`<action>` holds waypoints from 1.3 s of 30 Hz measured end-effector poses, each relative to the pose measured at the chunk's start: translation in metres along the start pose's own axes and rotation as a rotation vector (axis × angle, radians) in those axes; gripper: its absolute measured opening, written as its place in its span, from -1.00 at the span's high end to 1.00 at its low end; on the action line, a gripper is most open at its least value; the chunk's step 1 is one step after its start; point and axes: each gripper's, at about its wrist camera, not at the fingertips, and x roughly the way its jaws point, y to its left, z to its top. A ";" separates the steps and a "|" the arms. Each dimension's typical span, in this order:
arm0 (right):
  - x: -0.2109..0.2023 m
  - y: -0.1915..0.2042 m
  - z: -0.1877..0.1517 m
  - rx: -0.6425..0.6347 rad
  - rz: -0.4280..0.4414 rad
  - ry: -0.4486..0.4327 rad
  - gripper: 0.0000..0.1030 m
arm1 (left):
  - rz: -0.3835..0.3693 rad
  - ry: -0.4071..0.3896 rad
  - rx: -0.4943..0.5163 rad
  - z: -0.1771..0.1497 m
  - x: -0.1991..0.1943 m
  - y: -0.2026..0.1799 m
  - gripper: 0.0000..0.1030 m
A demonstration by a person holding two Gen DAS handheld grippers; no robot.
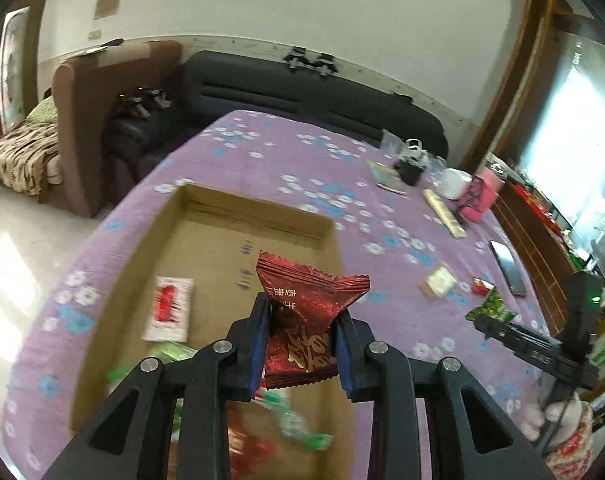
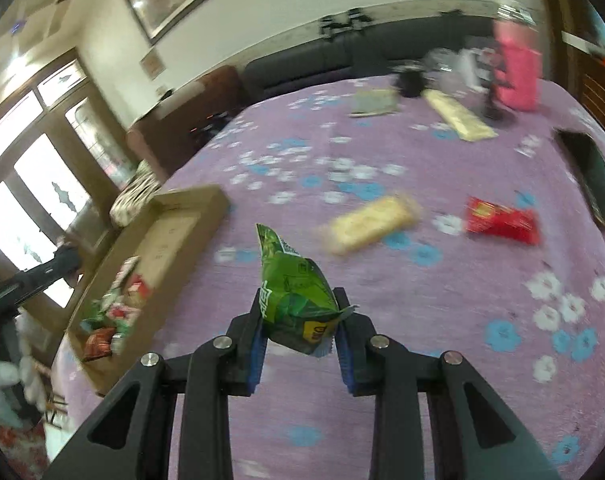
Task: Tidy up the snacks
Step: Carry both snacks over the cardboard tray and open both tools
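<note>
A dark red snack packet [image 1: 302, 316] is pinched upright between the closed pads of the left hand-held gripper [image 1: 302, 344], held above an open cardboard box [image 1: 206, 240] that already holds several snacks. The right hand-held gripper [image 2: 300, 336] clamps a green snack packet [image 2: 298, 296] over the purple flowered worktop [image 2: 382, 300], right of the box. This looks like the drop-off step: next, open the left jaws over the box, then carry the green packet across.
</note>
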 end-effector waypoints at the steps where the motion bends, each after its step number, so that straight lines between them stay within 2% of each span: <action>1: 0.004 0.012 0.004 -0.018 0.011 0.010 0.44 | 0.007 0.002 -0.003 0.002 0.003 0.007 0.41; 7: 0.041 0.082 0.018 -0.106 0.076 0.087 0.43 | 0.030 0.048 -0.048 0.011 0.029 0.043 0.41; 12: 0.081 0.132 0.025 -0.177 0.074 0.145 0.43 | 0.033 0.091 -0.084 0.017 0.054 0.063 0.40; 17: 0.116 0.159 0.028 -0.225 0.027 0.185 0.43 | 0.025 0.115 -0.096 0.019 0.070 0.070 0.40; 23: 0.141 0.168 0.026 -0.245 -0.025 0.222 0.43 | 0.003 0.119 -0.135 0.020 0.075 0.079 0.39; 25: 0.145 0.168 0.024 -0.253 -0.035 0.227 0.43 | -0.003 0.117 -0.141 0.020 0.073 0.081 0.29; 27: 0.147 0.169 0.023 -0.264 -0.046 0.227 0.37 | 0.002 0.109 -0.147 0.020 0.069 0.083 0.09; 28: 0.147 0.169 0.023 -0.263 -0.047 0.225 0.36 | 0.001 0.102 -0.153 0.019 0.065 0.084 0.09; 34: 0.131 0.170 0.026 -0.235 -0.012 0.197 0.21 | -0.014 0.046 -0.152 0.021 0.039 0.075 0.03; 36: 0.121 0.169 0.026 -0.233 -0.008 0.181 0.19 | -0.016 0.019 -0.143 0.022 0.028 0.069 -0.11; 39: 0.105 0.162 0.024 -0.214 0.006 0.157 0.17 | -0.029 -0.020 -0.130 0.021 0.011 0.057 -0.22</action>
